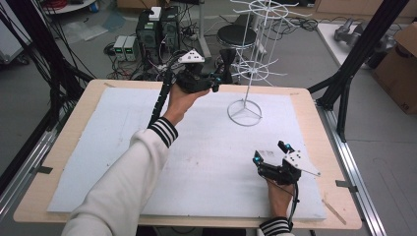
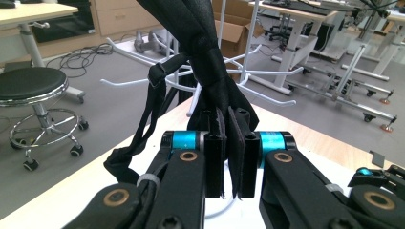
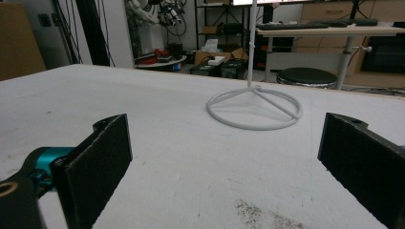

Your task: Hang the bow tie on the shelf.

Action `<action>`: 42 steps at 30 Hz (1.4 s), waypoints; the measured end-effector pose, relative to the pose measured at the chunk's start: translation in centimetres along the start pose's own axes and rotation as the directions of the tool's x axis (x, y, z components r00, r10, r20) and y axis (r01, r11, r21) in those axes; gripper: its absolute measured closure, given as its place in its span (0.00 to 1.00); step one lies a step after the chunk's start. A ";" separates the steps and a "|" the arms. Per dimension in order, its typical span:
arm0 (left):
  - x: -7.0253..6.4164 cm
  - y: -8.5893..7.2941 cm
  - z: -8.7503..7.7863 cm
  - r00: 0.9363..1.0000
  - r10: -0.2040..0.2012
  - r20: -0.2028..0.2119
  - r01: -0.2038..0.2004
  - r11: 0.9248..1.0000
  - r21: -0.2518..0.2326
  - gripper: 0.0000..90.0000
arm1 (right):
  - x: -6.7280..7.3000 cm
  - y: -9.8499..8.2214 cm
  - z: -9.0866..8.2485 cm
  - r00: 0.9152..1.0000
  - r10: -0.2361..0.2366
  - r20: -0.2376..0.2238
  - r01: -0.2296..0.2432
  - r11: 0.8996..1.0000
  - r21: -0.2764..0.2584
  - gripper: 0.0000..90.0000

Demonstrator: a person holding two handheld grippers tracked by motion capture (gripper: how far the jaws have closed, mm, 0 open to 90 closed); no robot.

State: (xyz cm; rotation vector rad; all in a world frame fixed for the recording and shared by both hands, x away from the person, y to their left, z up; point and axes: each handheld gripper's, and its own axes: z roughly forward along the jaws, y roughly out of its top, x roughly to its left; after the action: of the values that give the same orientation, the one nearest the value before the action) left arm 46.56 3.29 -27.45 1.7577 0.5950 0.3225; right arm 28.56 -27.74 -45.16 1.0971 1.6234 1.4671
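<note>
**Black strap pinched at the far edge, hanging beside the white rack**

Resting low on the near right of the surface [image 1: 123,147]: right gripper [image 1: 272,153], jaws spread wide with nothing between them, pointing across the white sheet toward the ring base of the white rack [image 1: 245,112]. Lying idle there by the look of it, well apart from the strap and from the rack's arms.

Reaching farther out, over the far edge of the surface: left gripper [image 2: 232,157], carried on an outstretched forearm in a white sleeve [image 1: 123,191], hand wrapped under the body and the cable trailing back along the wrist. Jaws pressed nearly together and clamping a black fabric strap [image 2: 210,71], seen plainly in the left gripper view. Running upward from the jaws, long axis roughly upright and leaning slightly left in that view, with a looped black band [image 2: 155,102] drooping off to one side.

Standing just beyond and behind the strap: the rack's thin white hooks [image 2: 272,72], fanning out at about the strap's height. Judging from this, the left hand being by far the nearer, and the coming move depending on getting the strap's loop over one of those hooks. Impossible to tell whether any part of the strap is already touching a hook.
</note>
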 end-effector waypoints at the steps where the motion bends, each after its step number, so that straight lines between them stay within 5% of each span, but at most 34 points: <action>1: 0.0 0.0 0.2 1.000 0.005 0.000 -0.005 1.000 0.006 0.95 | 0.0 0.0 0.0 1.000 -0.002 -0.001 0.002 1.000 0.000 0.04; 42: -0.5 -1.4 4.7 1.000 -0.011 0.013 0.010 0.998 0.069 0.95 | -0.1 0.0 0.0 1.000 0.004 0.000 -0.004 1.000 -0.005 0.04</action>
State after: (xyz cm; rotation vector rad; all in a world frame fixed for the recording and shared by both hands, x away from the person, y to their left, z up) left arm 48.19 -0.56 -30.05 1.8213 0.6120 0.2853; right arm 28.58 -27.84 -45.17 1.0986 1.6178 1.4732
